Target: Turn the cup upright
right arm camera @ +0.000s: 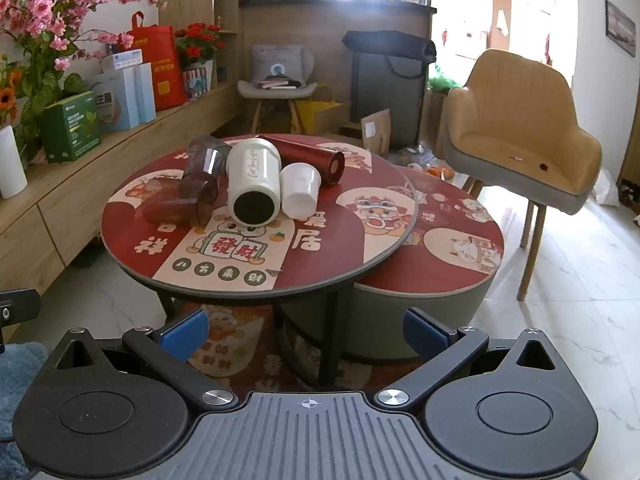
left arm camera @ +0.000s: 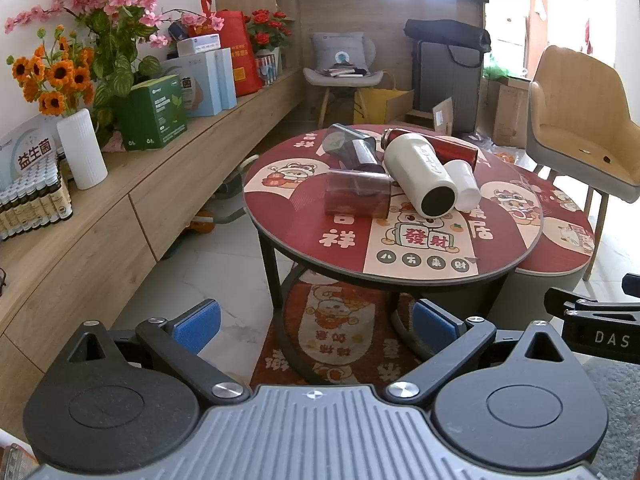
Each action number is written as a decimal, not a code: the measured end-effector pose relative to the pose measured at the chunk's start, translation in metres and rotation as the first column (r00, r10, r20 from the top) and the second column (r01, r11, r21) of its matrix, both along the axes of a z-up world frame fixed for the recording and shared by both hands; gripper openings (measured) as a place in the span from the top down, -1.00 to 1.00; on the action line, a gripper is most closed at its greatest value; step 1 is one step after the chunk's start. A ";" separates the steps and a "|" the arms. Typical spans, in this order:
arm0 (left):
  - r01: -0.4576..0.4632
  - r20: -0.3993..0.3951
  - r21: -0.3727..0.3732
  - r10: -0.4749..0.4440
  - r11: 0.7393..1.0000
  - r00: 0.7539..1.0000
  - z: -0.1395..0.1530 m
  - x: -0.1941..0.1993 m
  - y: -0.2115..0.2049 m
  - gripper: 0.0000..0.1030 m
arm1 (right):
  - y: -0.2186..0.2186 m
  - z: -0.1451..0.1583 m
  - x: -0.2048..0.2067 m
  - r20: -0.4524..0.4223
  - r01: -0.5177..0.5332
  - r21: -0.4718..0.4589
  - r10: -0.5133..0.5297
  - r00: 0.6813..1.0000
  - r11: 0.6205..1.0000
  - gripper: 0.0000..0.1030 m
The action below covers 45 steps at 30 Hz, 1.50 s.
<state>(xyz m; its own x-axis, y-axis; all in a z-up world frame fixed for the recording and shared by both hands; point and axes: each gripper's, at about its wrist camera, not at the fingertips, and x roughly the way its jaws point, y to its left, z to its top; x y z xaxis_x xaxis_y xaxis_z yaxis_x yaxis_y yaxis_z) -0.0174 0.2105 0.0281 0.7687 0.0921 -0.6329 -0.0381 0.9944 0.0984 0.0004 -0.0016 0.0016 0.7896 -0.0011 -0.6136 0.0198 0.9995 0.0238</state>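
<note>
Several cups lie on their sides on a round red table. A large white tumbler points its dark base at me. A small white cup lies to its right, and a red bottle behind. A clear brownish cup and a dark clear cup lie to the left. My left gripper and right gripper are open and empty, well short of the table.
A long wooden sideboard with flowers, boxes and a white vase runs along the left. A lower round table sits at the right of the main one. A tan armchair stands at the right. A rug lies under the table.
</note>
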 end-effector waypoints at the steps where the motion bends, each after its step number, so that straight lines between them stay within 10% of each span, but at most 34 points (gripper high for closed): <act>1: 0.000 0.001 0.000 0.000 1.000 1.000 0.000 0.000 0.000 -0.99 | 0.000 0.000 0.000 0.000 0.000 -0.001 0.000 1.000 1.000 -0.99; 45: 0.013 0.004 -0.005 -0.013 1.000 1.000 0.003 -0.003 0.002 -0.99 | -0.001 -0.001 0.000 0.000 0.001 -0.002 -0.001 1.000 1.000 -0.99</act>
<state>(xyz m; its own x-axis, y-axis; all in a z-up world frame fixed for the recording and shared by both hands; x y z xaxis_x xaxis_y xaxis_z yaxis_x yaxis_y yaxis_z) -0.0203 0.2124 0.0309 0.7724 0.0788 -0.6303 -0.0257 0.9953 0.0930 0.0007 -0.0021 0.0009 0.7895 -0.0030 -0.6137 0.0203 0.9996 0.0213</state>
